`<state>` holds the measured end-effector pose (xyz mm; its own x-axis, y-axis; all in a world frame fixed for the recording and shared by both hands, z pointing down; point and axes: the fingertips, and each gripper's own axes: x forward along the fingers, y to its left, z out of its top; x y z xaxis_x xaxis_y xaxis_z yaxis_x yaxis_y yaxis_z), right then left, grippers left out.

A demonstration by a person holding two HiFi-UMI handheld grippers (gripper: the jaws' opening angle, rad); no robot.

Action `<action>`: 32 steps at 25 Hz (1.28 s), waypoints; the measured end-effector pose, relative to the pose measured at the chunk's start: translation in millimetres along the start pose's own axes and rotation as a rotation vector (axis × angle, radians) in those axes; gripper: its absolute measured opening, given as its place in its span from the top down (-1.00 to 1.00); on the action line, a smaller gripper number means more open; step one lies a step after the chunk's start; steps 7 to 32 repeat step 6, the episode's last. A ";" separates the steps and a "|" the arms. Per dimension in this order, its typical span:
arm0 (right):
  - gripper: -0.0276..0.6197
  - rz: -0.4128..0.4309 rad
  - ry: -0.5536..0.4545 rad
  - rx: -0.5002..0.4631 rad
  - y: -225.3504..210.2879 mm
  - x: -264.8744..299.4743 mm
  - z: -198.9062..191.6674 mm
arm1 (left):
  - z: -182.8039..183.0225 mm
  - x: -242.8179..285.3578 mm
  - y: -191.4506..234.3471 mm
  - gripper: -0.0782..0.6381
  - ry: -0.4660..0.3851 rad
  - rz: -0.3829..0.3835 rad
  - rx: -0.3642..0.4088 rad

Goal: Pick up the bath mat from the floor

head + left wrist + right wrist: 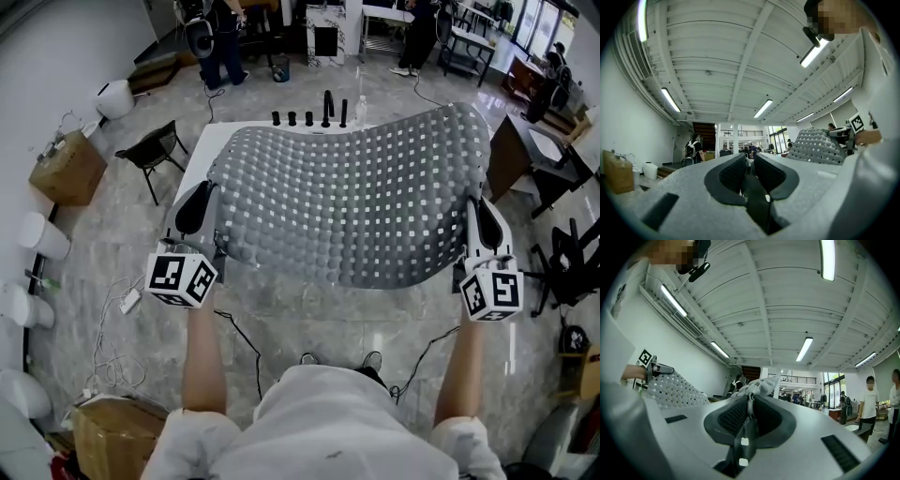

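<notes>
Now | bath mat [356, 187] aloft, sagging | left gripper [195, 208] clamped on one near corner | right gripper [485, 225] pinching the other

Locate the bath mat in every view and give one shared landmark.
Head view: bath mat spans the centre, lifted.
Left gripper view: bath mat right of middle.
Right gripper view: bath mat left side, and a fold at centre.
Shared landmark: person with a backpack.

my left gripper [748, 159] has its jaws pinched close on a thin edge; the bath mat [816, 146] humps up at right.
</notes>
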<state>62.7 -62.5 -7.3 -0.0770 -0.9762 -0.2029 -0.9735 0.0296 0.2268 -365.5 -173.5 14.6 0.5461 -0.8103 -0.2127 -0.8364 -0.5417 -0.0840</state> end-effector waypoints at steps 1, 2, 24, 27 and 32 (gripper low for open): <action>0.77 0.000 0.000 0.000 -0.3 0.6 0.1 | 0.9 0.8 -0.3 0.58 -0.001 -0.001 0.002; 0.77 0.000 0.000 0.001 -0.6 1.2 -0.2 | 1.4 1.6 -0.3 0.58 -0.002 -0.002 0.005; 0.77 0.000 0.005 0.004 -1.1 3.0 -2.1 | 2.1 3.8 -0.1 0.58 -0.003 -0.005 0.020; 0.77 0.000 0.005 0.004 -1.1 3.0 -2.1 | 2.1 3.8 -0.1 0.58 -0.003 -0.005 0.020; 0.77 0.000 0.005 0.004 -1.1 3.0 -2.1 | 2.1 3.8 -0.1 0.58 -0.003 -0.005 0.020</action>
